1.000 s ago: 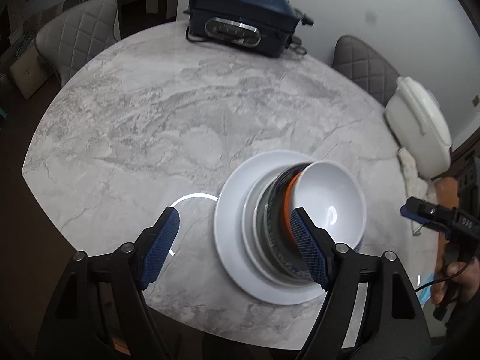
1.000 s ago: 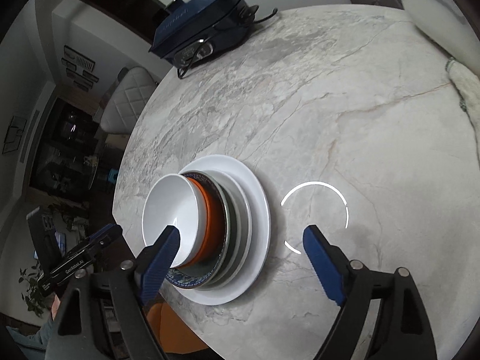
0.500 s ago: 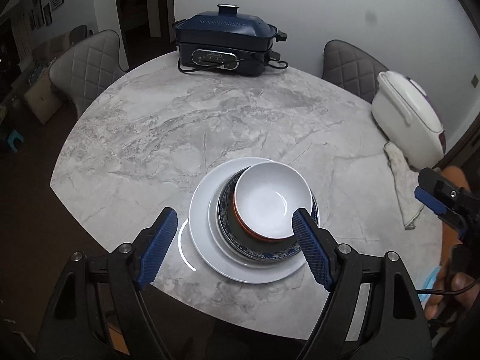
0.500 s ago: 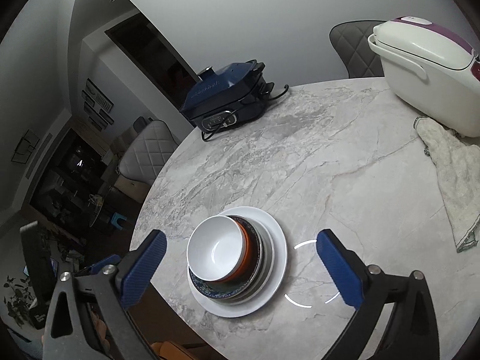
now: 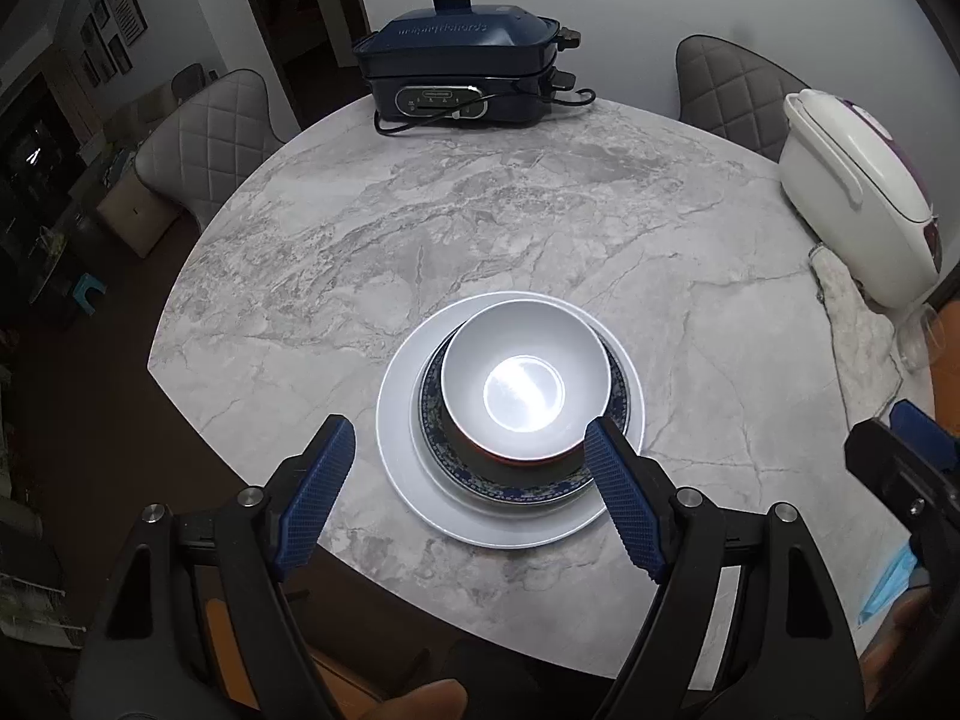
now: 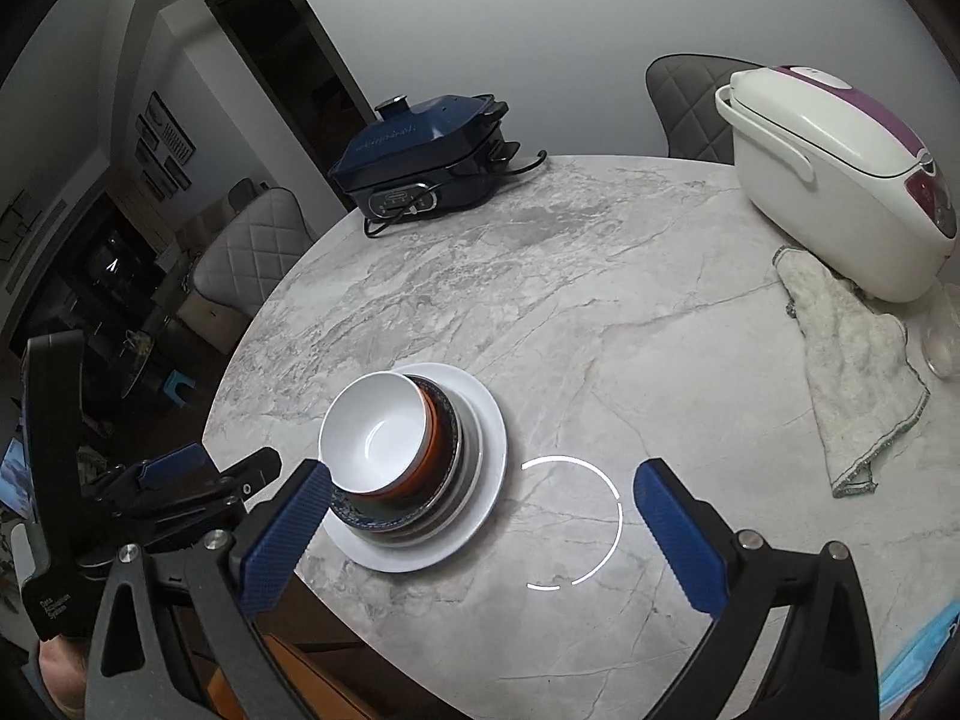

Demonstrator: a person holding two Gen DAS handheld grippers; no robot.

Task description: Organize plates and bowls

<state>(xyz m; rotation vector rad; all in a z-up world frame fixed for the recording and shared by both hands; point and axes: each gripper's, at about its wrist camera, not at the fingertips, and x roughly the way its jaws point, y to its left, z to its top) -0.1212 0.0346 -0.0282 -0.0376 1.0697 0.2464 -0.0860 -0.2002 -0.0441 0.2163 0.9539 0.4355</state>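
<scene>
Now both my grippers hang wide open and empty, the stacked white bowl (image 5: pixel 527 383) dead ahead of my left gripper (image 5: pixel 465 495), left of my right gripper (image 6: pixel 480 531).

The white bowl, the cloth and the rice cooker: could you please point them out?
white bowl (image 5: pixel 523 391): left wrist view, inside bottom.
cloth (image 6: pixel 852 372): right wrist view, middle.
rice cooker (image 6: pixel 840 192): right wrist view, side wall.

Marble table (image 5: pixel 480 228): plate (image 5: pixel 408 480), cooker (image 5: pixel 462 78), cloth (image 5: pixel 858 336).

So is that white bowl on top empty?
Empty. The white bowl sits upright atop the stack, and its bare bottom shows only a glare spot.
</scene>
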